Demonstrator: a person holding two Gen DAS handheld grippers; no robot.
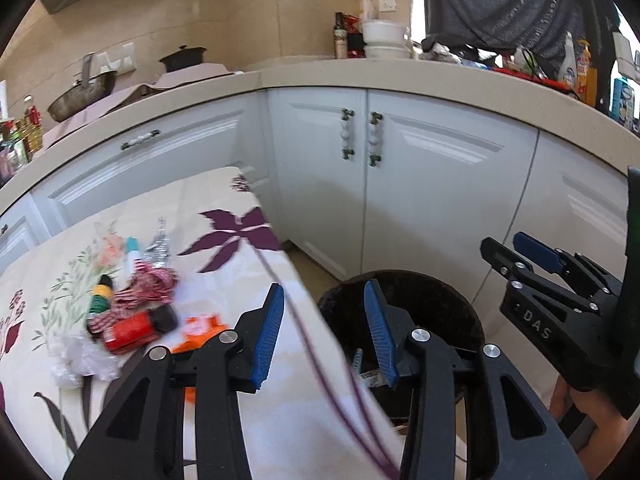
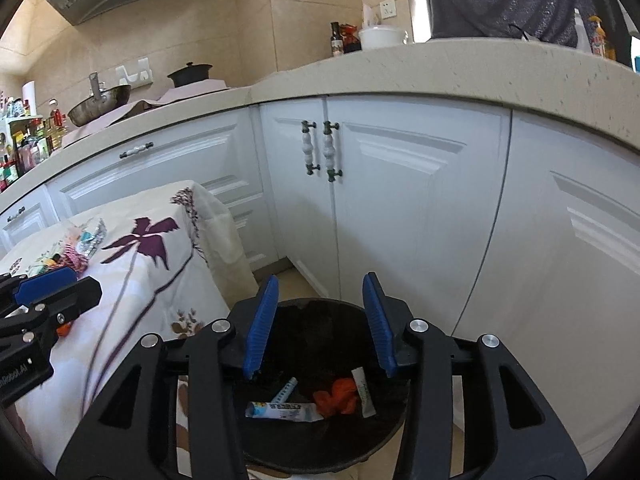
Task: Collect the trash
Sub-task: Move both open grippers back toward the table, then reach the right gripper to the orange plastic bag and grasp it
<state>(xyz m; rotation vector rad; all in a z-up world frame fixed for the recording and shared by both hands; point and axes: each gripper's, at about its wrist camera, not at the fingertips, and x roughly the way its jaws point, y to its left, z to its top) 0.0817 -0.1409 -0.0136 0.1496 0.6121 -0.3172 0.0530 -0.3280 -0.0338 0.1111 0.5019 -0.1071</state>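
On the flowered tablecloth (image 1: 224, 200) lies a pile of trash: a red wrapper (image 1: 132, 330), a red-and-white checked packet (image 1: 148, 288), an orange wrapper (image 1: 200, 332), silver foil (image 1: 158, 246) and clear plastic (image 1: 76, 356). My left gripper (image 1: 324, 320) is open and empty, over the table's right edge, right of the pile. A black bin (image 2: 288, 446) stands on the floor beside the table. My right gripper (image 2: 320, 304) hangs open and empty above it. Inside lie an orange wrapper (image 2: 336, 396), a white tube (image 2: 364, 392) and a blue-and-white packet (image 2: 280, 408).
White cabinet doors (image 2: 400, 200) under a beige counter (image 2: 440, 68) stand close behind the bin (image 1: 440, 284). The counter carries a wok (image 2: 100, 98), a dark pot (image 2: 190, 74) and bottles (image 1: 584, 68). A person in a grey top (image 1: 512, 0) stands behind the counter.
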